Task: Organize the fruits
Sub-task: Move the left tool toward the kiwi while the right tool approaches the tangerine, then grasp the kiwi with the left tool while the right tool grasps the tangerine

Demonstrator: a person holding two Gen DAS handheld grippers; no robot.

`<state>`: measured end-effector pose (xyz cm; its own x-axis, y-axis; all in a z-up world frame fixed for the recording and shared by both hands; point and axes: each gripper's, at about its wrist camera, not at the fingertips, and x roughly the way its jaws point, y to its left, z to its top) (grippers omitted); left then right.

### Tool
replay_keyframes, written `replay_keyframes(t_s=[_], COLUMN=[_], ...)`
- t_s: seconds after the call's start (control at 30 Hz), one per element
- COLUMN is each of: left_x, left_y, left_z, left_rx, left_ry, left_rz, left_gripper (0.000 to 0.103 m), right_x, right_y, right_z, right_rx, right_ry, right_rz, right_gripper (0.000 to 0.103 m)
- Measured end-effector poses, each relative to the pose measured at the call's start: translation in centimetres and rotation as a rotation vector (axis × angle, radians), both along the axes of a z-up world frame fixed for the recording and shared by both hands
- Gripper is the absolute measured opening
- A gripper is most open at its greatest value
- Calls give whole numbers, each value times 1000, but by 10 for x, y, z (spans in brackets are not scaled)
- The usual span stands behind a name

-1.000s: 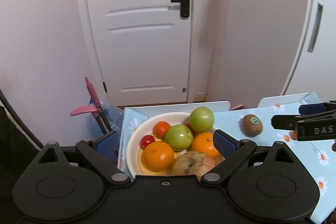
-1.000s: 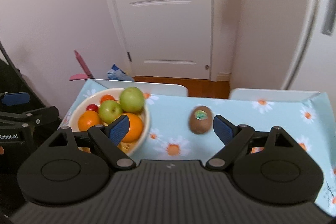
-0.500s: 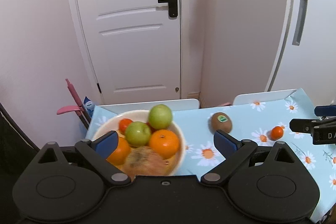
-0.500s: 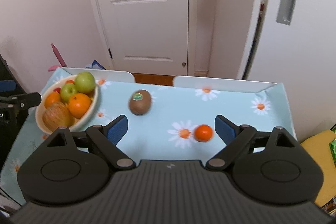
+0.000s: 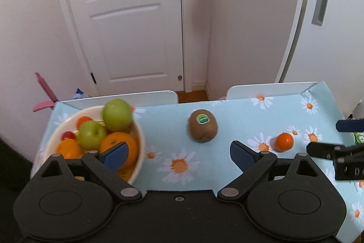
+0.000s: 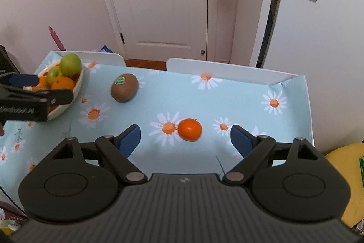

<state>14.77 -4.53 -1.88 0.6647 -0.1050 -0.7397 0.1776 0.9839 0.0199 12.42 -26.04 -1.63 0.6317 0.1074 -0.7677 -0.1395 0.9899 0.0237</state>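
Observation:
A cream bowl (image 5: 140, 140) at the table's left holds green apples (image 5: 117, 115), oranges (image 5: 118, 147) and small red fruit. It also shows in the right wrist view (image 6: 78, 85). A brown kiwi (image 5: 202, 129) (image 6: 124, 87) with a green sticker lies on the daisy tablecloth. A small orange mandarin (image 5: 284, 142) (image 6: 189, 129) lies further right. My left gripper (image 5: 178, 155) is open and empty, above the table between bowl and kiwi. My right gripper (image 6: 185, 140) is open and empty, just behind the mandarin.
The table (image 6: 227, 101) has a light blue daisy cloth. Two white chair backs (image 5: 268, 89) stand at its far edge. A white door (image 5: 127, 15) is behind. A yellow object (image 6: 343, 165) lies at the right past the table edge.
Both grippers have swung to the right. The bowl has shifted to the left in both views, and the mandarin has come between the right gripper's fingers. Both stay open.

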Motion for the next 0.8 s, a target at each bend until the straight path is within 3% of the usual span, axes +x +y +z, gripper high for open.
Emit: replay_keyframes(t_s=[0.2,0.43,0.8], left_x=[36,77,107], left_y=[-24,-40,-54], left_z=[-21,-48,-79], left_rx=[9,20,28], left_ry=[44,103,180], left_rz=[-27,-49,-75], left_gripper=[93,81,68], right_x=[18,37,51], right_y=[-8,-7,-1], right_z=[-22,-45,-65], right_rx=[13,40,60], right_ry=[40,92,128], right_rz=[-11,-42,-89], right_gripper=[95,86,75])
